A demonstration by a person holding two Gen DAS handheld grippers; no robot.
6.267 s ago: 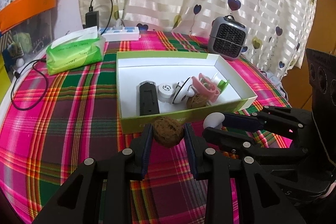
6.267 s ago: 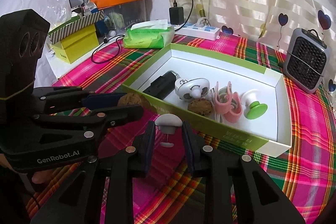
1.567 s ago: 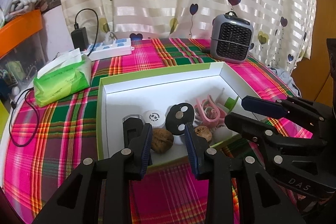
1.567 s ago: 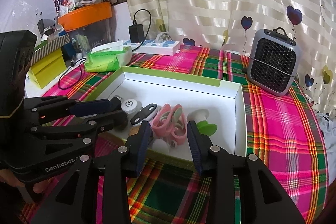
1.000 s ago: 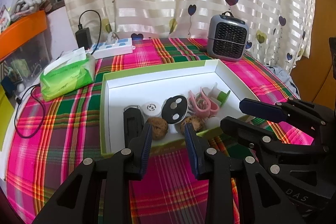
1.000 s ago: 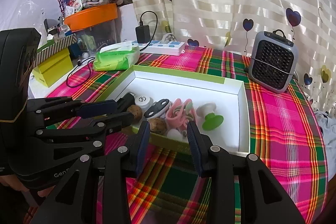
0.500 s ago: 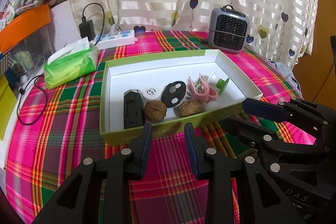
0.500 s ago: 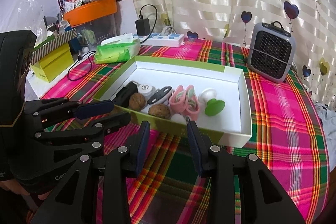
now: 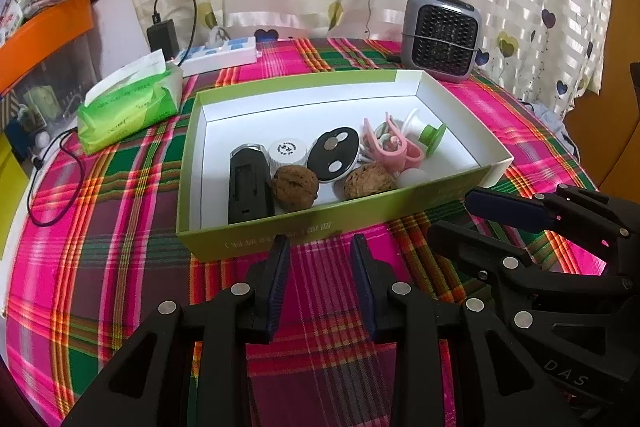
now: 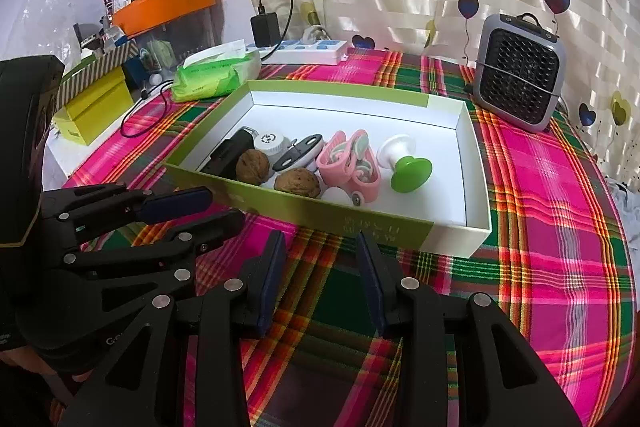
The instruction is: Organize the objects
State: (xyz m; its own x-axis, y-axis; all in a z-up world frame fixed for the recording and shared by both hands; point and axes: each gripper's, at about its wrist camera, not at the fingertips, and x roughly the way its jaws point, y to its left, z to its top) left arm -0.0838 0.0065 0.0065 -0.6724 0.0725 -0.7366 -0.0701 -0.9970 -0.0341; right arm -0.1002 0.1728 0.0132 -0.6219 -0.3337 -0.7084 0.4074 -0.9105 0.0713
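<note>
Now left tool agape and empty, right tool likewise, walnuts inside green box.

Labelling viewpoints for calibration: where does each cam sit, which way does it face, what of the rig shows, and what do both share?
Left wrist: on the left gripper, low over the plaid tablecloth, facing the green box and curtain; own open jaws in front, right gripper at right.
Right wrist: on the right gripper, same heading from further right; own open jaws, left gripper at left.
Shared: box, two walnuts, grey heater, tissue pack.
</note>
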